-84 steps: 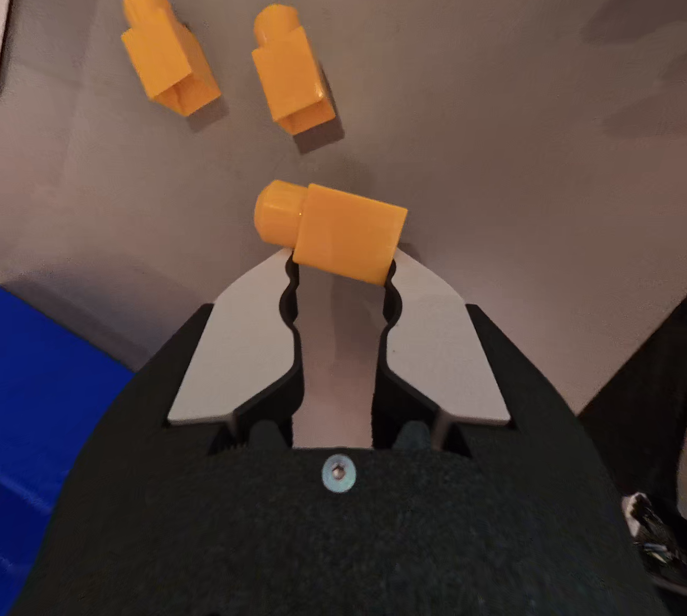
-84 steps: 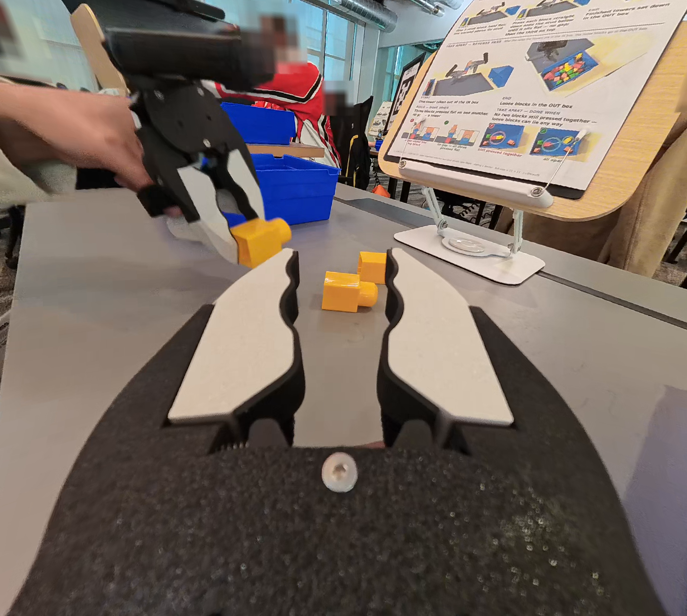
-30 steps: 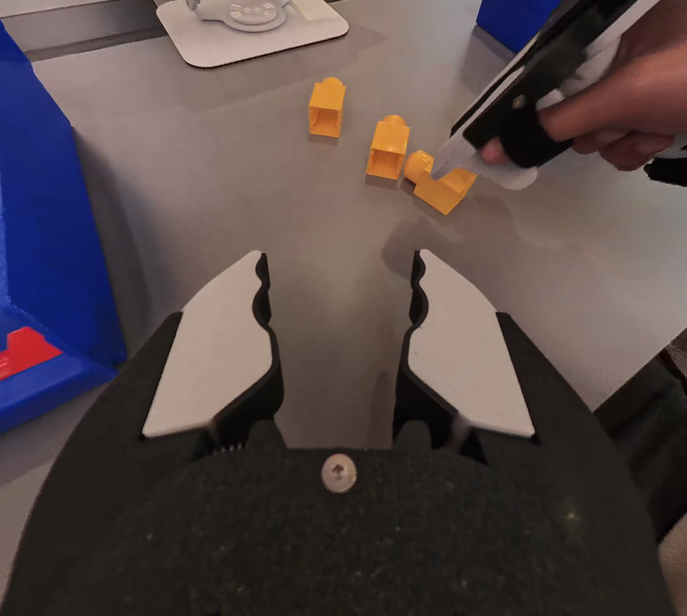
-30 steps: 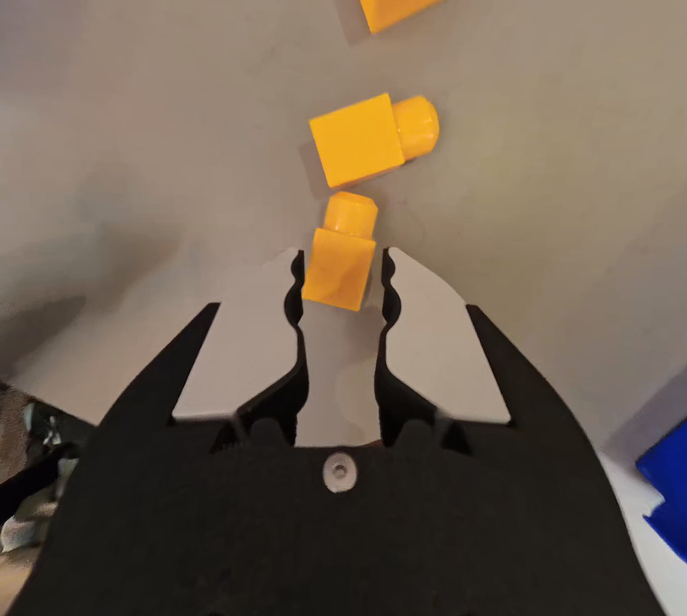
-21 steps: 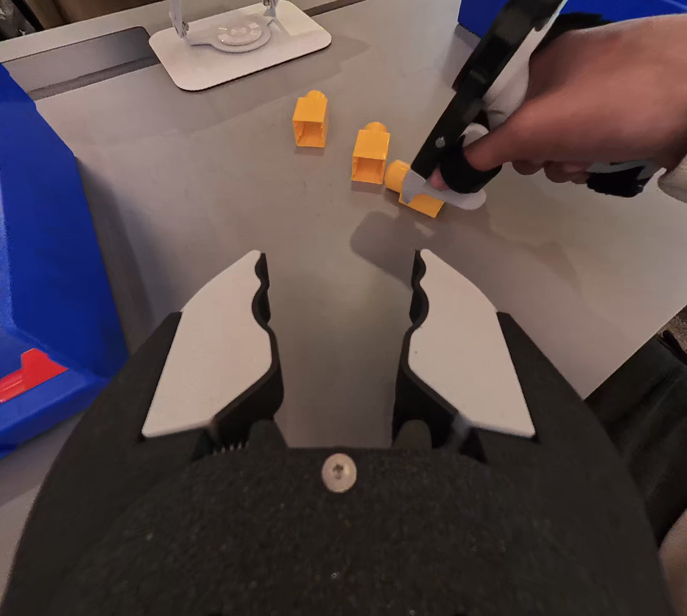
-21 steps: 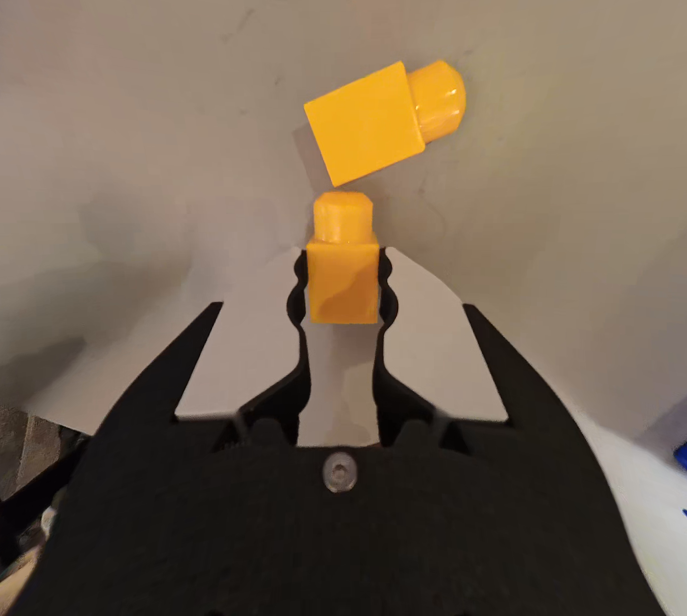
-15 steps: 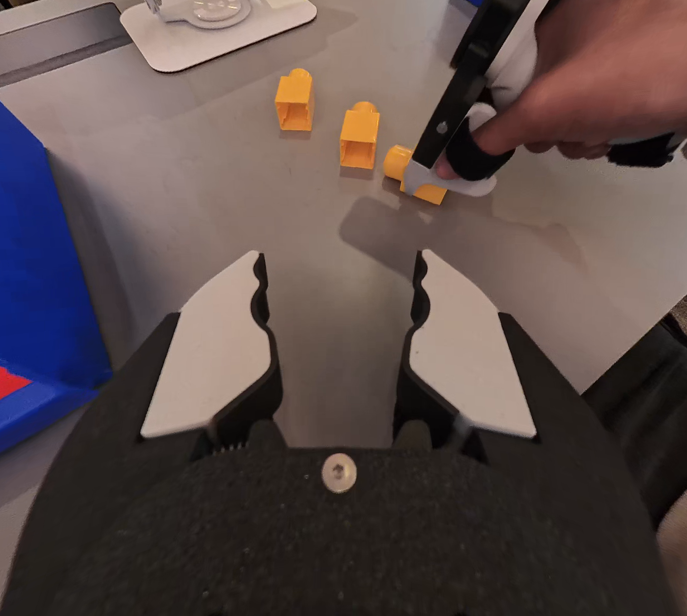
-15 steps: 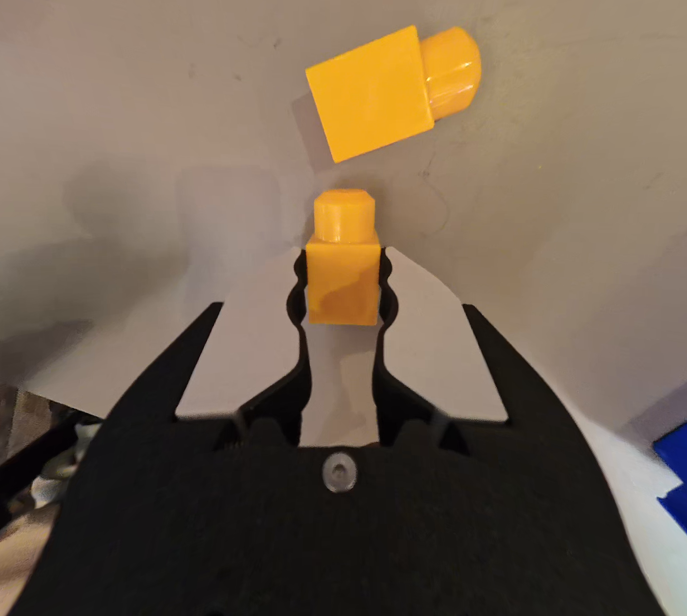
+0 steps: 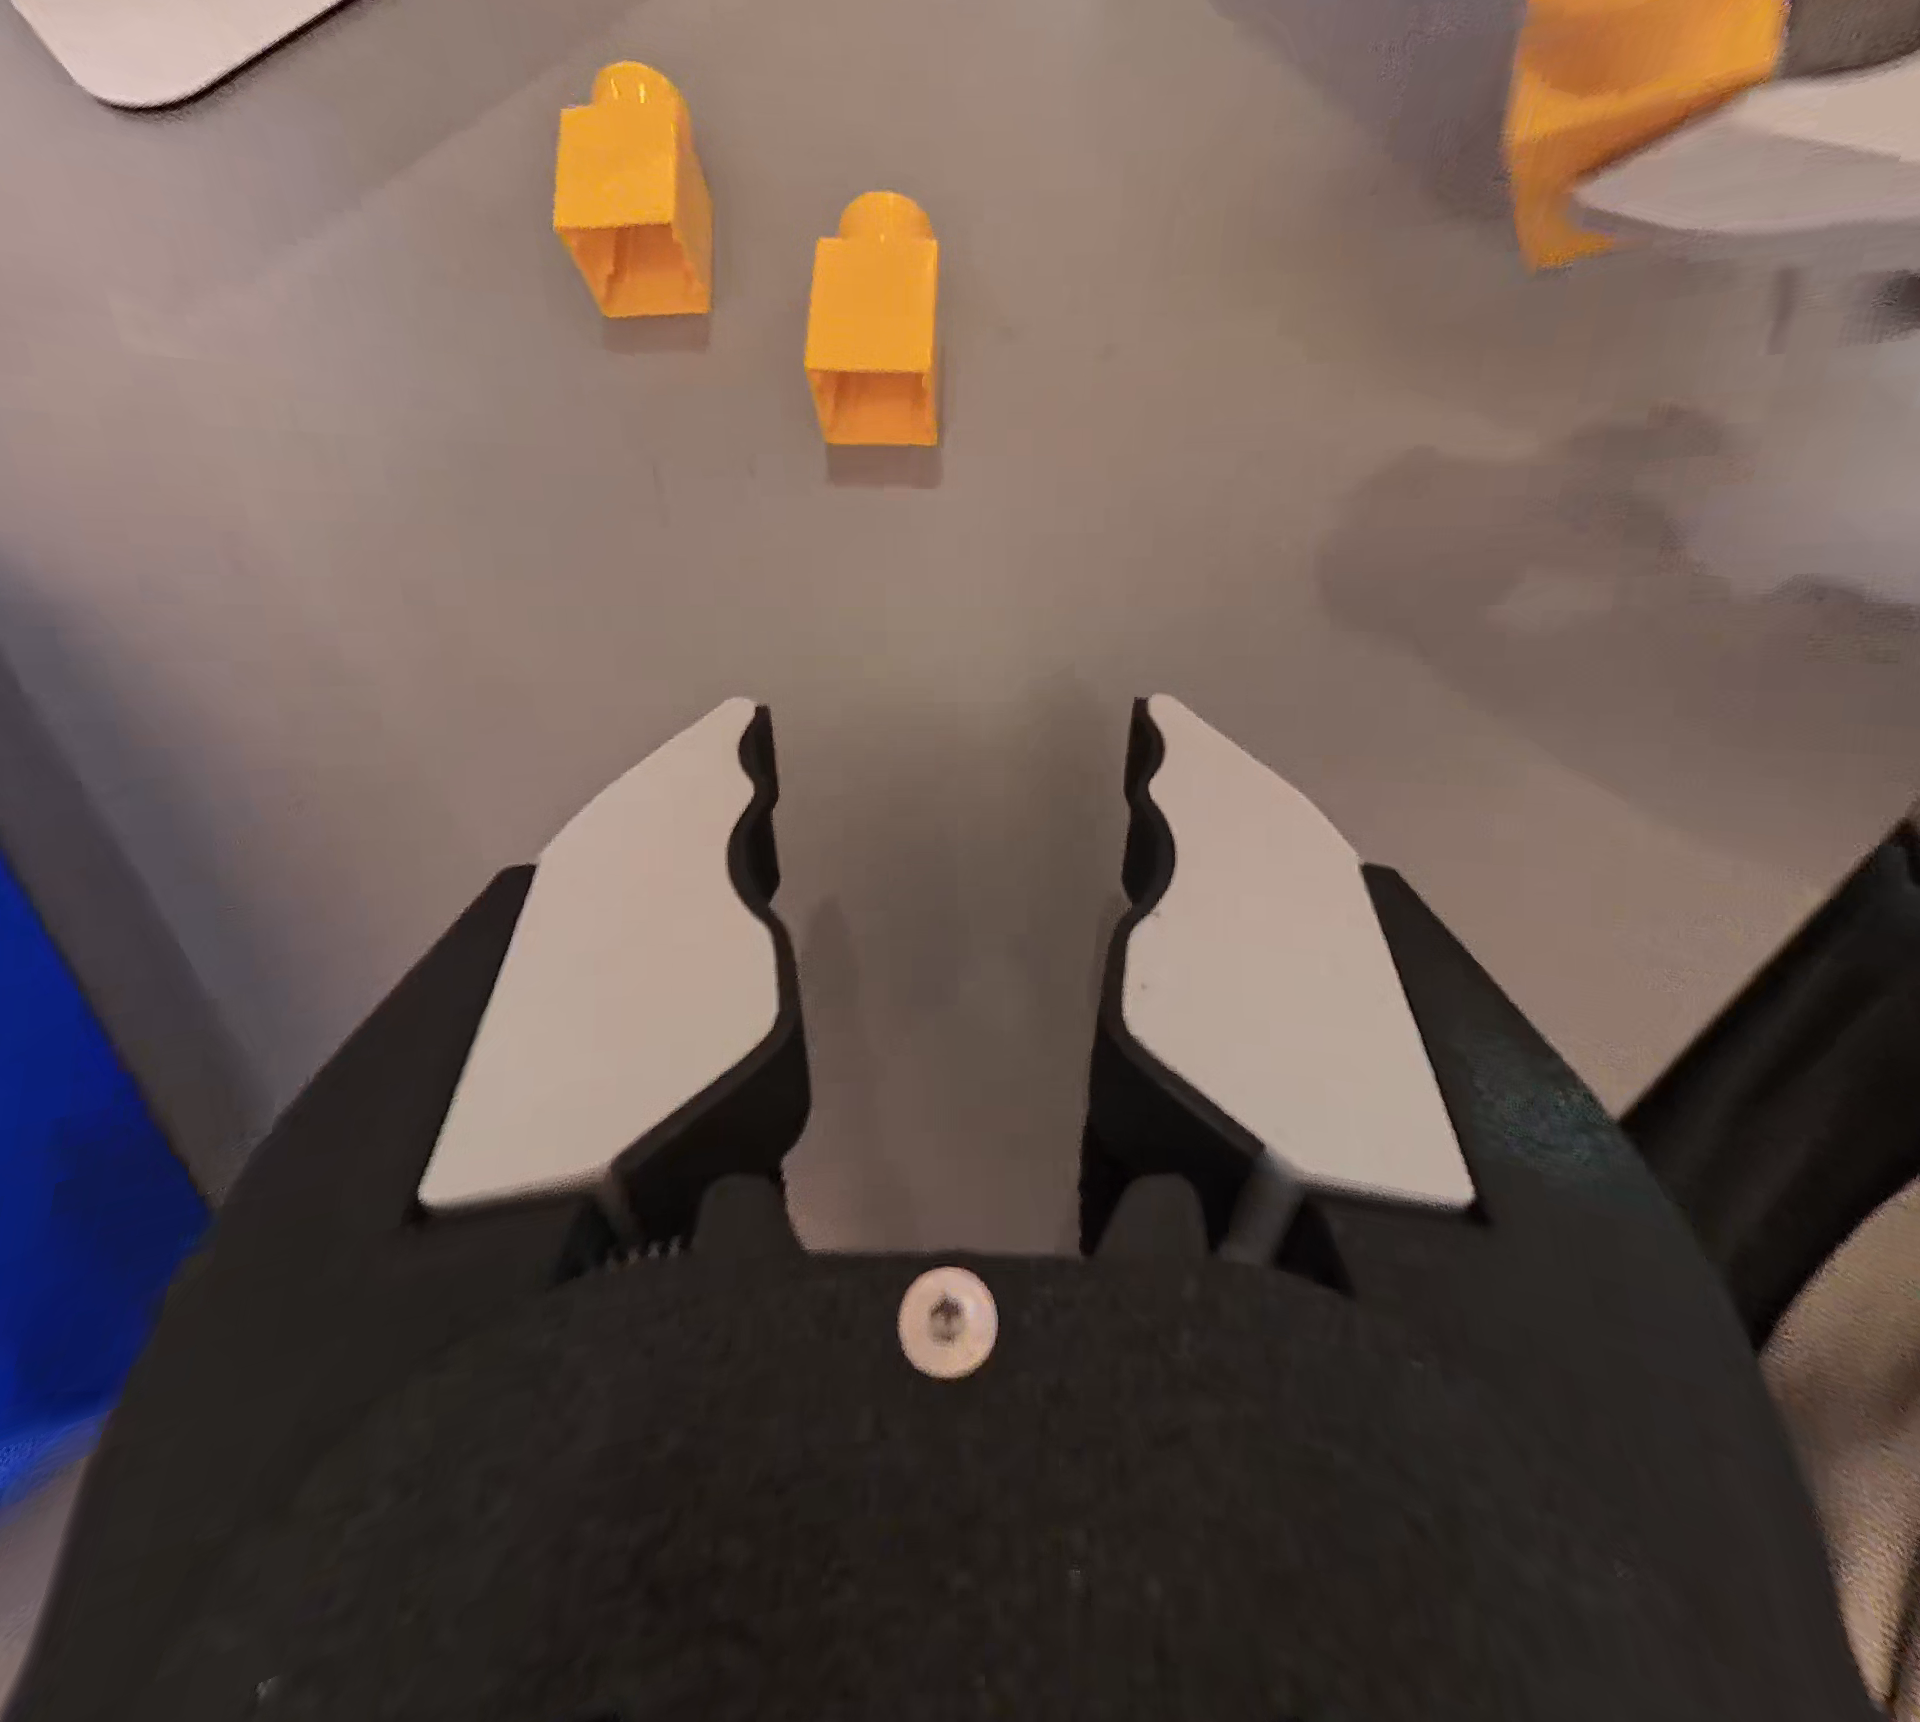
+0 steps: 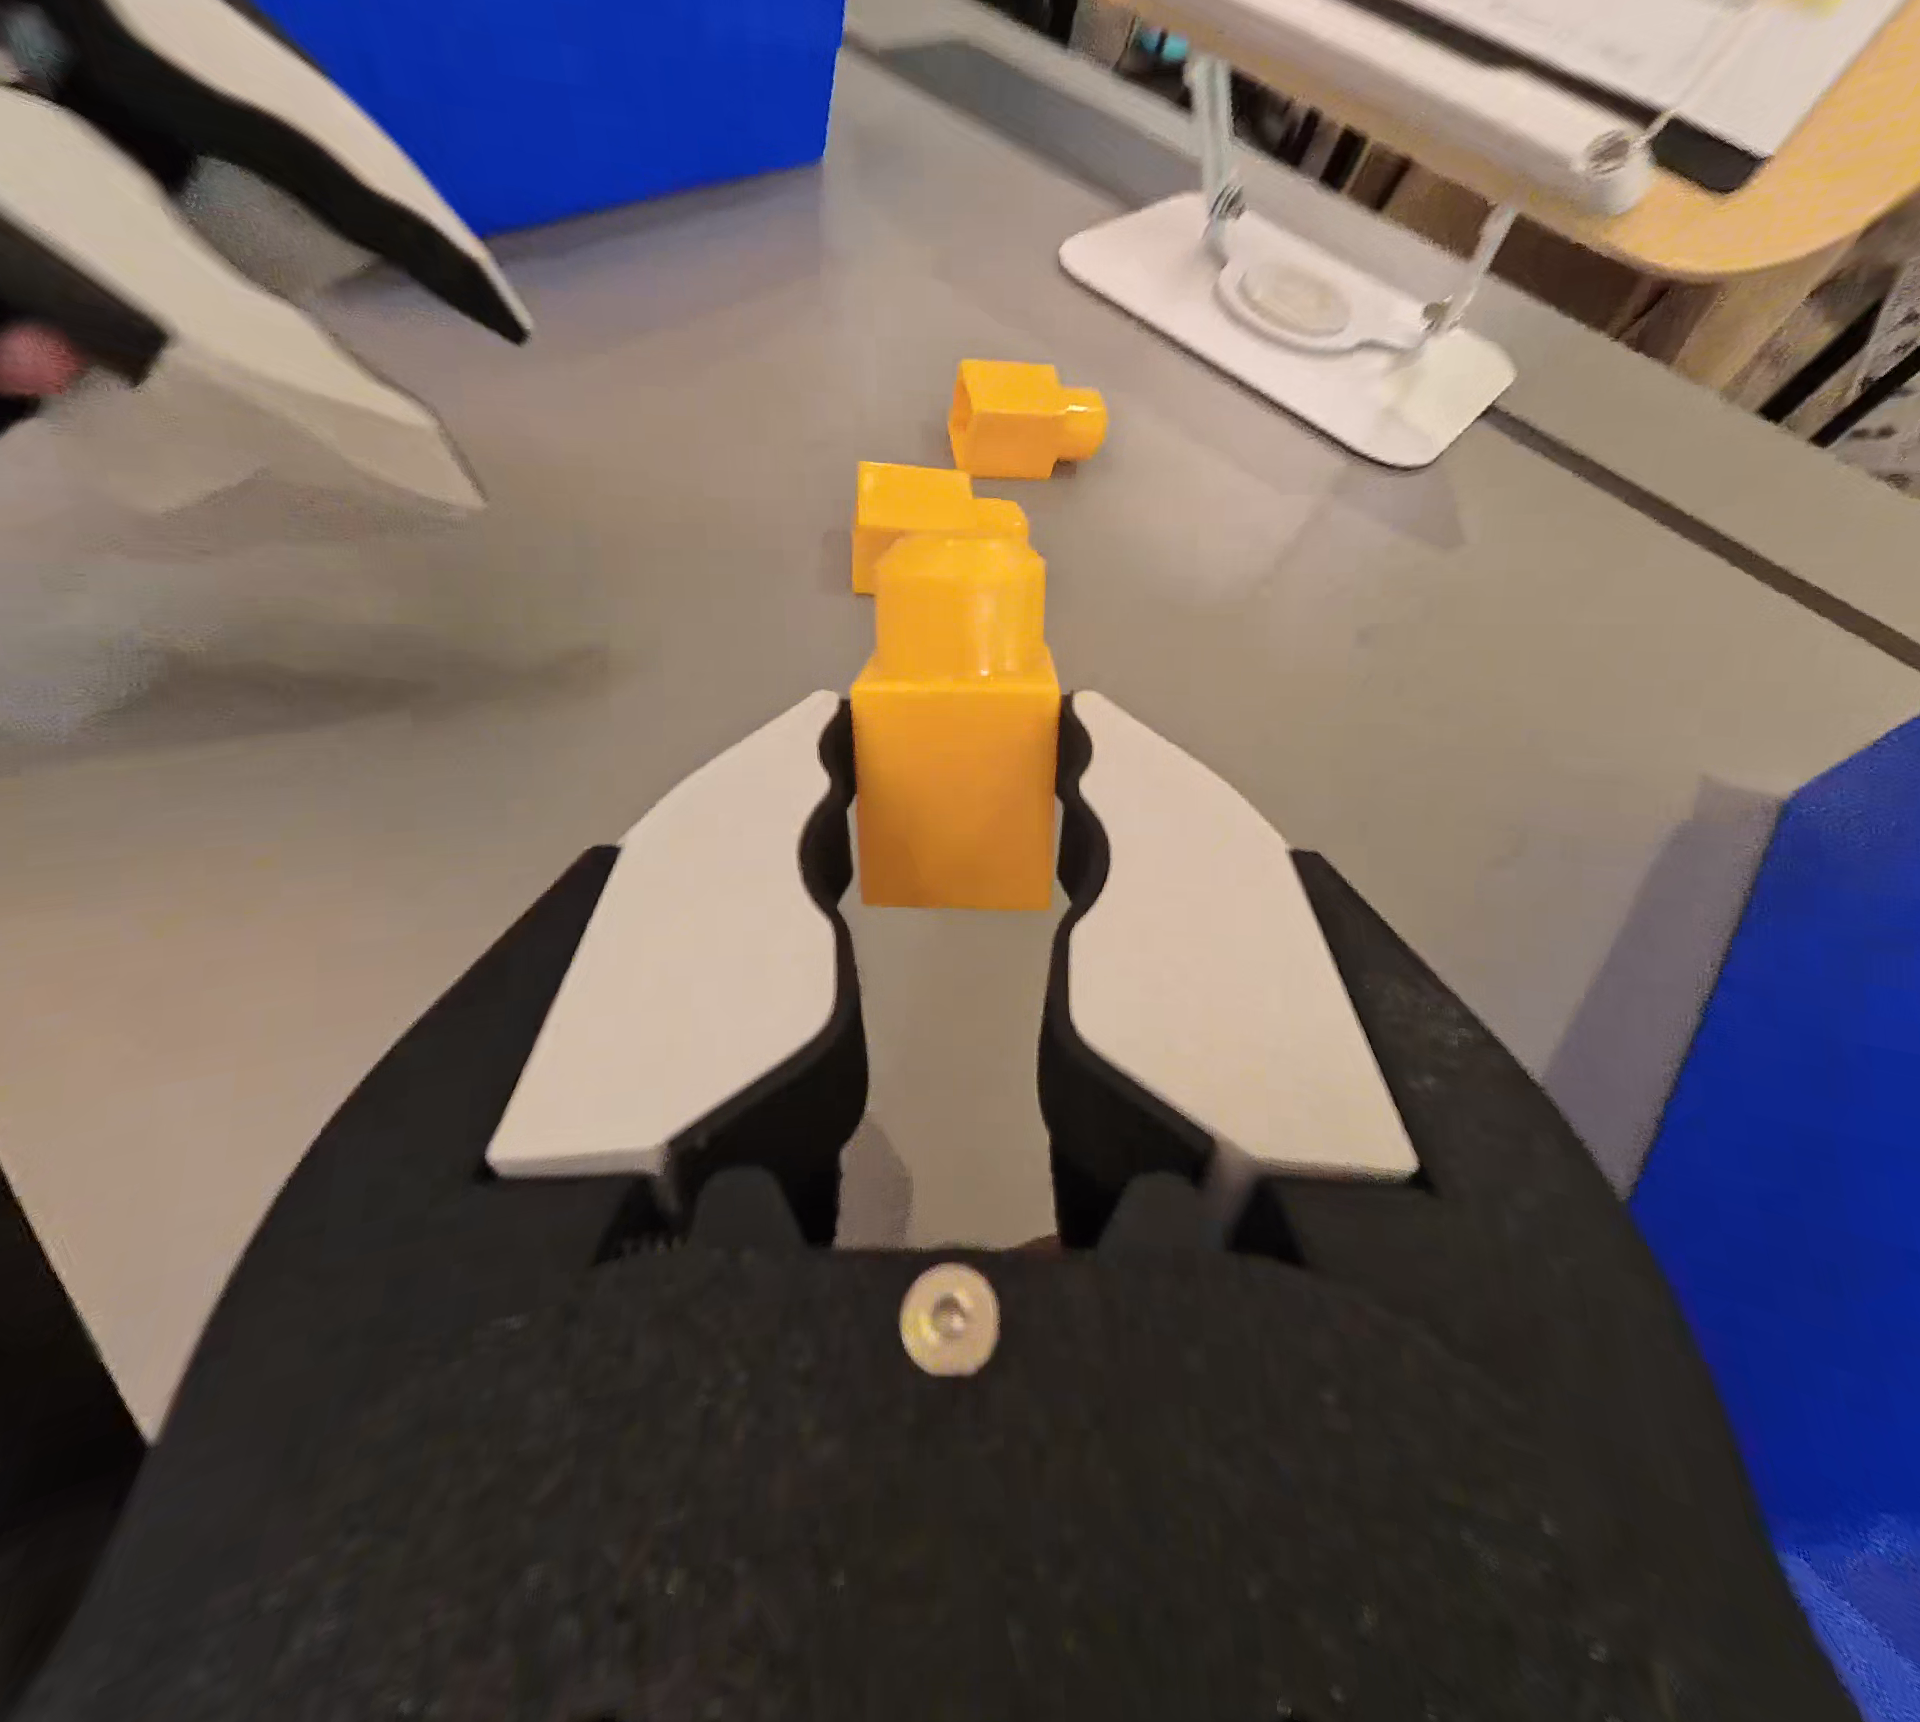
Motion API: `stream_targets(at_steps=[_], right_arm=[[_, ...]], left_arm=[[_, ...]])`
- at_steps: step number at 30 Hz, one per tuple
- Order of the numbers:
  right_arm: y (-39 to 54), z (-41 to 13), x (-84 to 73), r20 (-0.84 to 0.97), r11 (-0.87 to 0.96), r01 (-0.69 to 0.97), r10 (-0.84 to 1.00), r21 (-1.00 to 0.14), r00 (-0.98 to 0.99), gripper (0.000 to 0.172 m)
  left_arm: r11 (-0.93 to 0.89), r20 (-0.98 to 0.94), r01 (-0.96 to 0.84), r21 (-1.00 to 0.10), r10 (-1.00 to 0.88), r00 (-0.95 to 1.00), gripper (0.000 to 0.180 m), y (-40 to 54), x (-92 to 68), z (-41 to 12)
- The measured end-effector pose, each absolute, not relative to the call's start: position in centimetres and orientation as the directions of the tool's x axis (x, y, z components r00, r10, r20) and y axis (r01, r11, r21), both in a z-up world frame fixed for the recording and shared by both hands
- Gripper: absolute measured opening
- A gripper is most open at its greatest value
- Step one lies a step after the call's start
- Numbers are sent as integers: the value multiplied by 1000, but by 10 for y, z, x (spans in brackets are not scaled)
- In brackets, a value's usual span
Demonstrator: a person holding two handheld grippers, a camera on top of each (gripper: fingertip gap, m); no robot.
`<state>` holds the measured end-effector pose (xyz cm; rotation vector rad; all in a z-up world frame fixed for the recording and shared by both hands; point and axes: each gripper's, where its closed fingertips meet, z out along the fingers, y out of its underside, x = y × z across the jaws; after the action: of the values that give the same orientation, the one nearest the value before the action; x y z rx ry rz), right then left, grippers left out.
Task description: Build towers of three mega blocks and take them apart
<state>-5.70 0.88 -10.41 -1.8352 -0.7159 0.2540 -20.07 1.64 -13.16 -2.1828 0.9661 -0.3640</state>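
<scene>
The grey table [image 10: 1351,737] carries two blue bins [image 10: 582,41], one far left and one at the near right edge, and a white stand [image 10: 1288,322] holding a picture board at far right. Between them lie two loose orange blocks, the farther block [image 10: 1023,415] and the nearer block [image 10: 914,509], both on their sides with studs pointing right in the right wrist view.

The right gripper [image 10: 954,727] is clamped on a third orange block [image 10: 954,799], both pads pressing its flat sides. Its long axis runs straight forward along the fingers, stud leading, and it points almost directly at the nearer block just beyond it. Any joining probably turns on that line-up, though the lying blocks' open ends face left, not toward the stud.

The left gripper [image 9: 951,716] hangs empty with jaws apart, looking down on the same two blocks, whose hollow ends face it; it stands well apart from them, as does the right.

The held block hides much of the nearer block. In the left wrist view it is blurred and cut by the edge.
</scene>
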Motion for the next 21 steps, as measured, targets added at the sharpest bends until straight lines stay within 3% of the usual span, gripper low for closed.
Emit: stream_targets(at_steps=[10,21], right_arm=[[-7,-85,-25,120,18,132,563,-991,818,36],[-8,-89,-24,29,-27,57,609,-998,792,36]], left_arm=[[-543,-84,-731,-414,-776,624,68,88,-143,-158],[-581,-108,-767,-273,-773,625,67,108,-134,-185]])
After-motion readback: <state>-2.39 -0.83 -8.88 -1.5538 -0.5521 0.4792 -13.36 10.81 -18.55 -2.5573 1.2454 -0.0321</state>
